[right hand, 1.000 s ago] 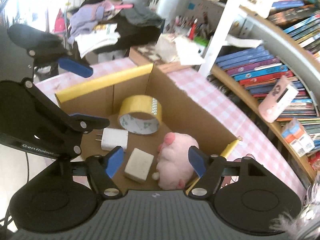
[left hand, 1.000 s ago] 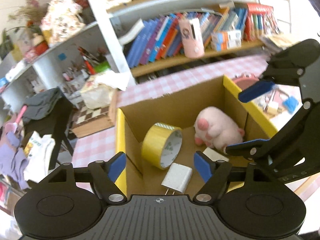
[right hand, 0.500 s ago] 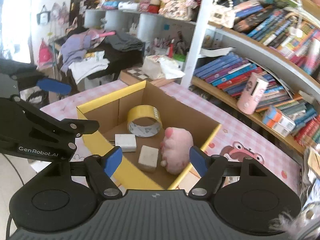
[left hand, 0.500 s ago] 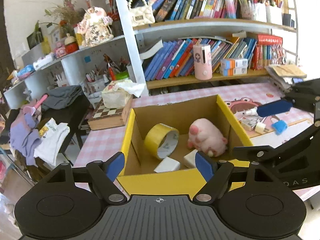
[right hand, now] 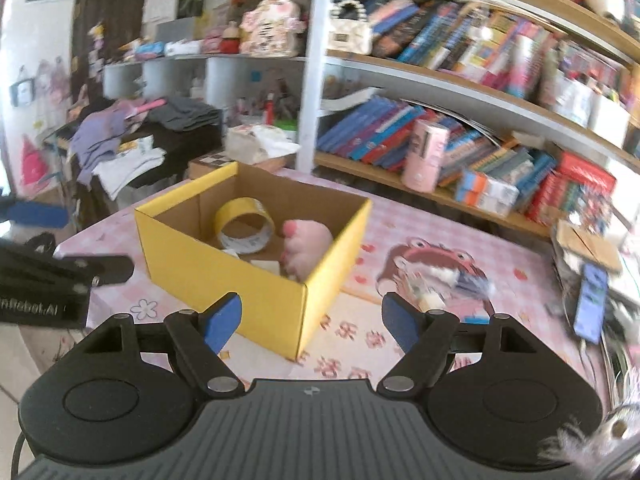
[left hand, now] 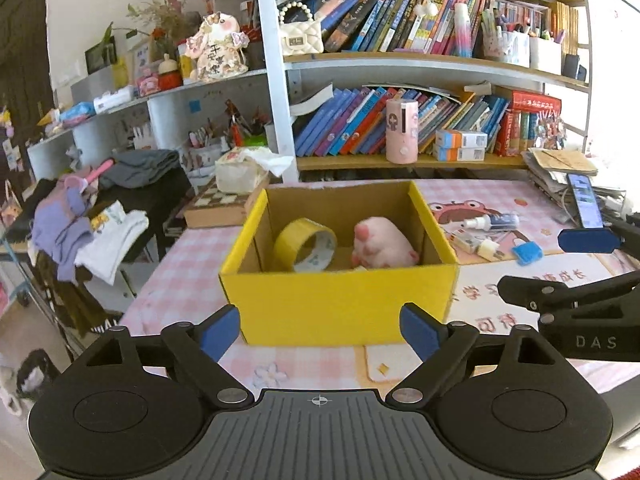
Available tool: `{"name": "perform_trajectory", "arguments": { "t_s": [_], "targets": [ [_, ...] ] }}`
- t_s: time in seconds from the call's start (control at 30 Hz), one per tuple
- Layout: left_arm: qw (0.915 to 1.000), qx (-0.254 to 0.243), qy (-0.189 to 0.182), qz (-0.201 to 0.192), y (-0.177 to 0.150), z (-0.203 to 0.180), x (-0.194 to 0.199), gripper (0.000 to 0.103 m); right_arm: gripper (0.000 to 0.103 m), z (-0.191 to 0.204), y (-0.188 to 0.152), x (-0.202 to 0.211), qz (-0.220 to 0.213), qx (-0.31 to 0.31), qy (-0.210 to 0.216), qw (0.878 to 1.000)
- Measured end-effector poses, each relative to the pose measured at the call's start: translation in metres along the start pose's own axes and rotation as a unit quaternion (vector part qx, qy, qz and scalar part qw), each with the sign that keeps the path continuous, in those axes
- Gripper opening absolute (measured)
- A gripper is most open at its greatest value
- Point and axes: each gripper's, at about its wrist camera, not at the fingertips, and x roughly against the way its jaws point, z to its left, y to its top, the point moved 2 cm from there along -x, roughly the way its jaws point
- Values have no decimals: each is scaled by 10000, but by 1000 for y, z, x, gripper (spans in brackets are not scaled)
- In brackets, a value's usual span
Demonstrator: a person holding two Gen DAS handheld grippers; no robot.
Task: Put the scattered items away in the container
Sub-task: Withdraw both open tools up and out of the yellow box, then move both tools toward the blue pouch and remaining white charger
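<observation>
The yellow cardboard box [left hand: 340,304] stands on the pink checked bench [left hand: 180,276], holding a roll of yellow tape [left hand: 306,245] and a pink plush toy [left hand: 382,248]. Both left tongs [left hand: 320,330] and right tongs [right hand: 310,320] are spread and empty, the left jaws having just widened further. Right of the box lie a small spray bottle [left hand: 491,222], a blue padlock [left hand: 527,253] and a phone [left hand: 585,200], loose on the cartoon mat [left hand: 532,208]. A crowded bookshelf [left hand: 400,120] rises behind.
</observation>
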Motion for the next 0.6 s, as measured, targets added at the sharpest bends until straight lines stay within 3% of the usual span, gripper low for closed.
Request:
{"name": "perform_trajectory", "arguments": {
  "t_s": [0.17, 0.6],
  "targets": [
    [10000, -4, 27, 62, -18, -13, 8, 91, 82, -1, -20, 19, -21, -337, -230, 9992],
    [9986, 24, -201, 496, -49, -33, 11, 92, 87, -13, -64, 28, 894, -844, -589, 9907]
  ]
}}
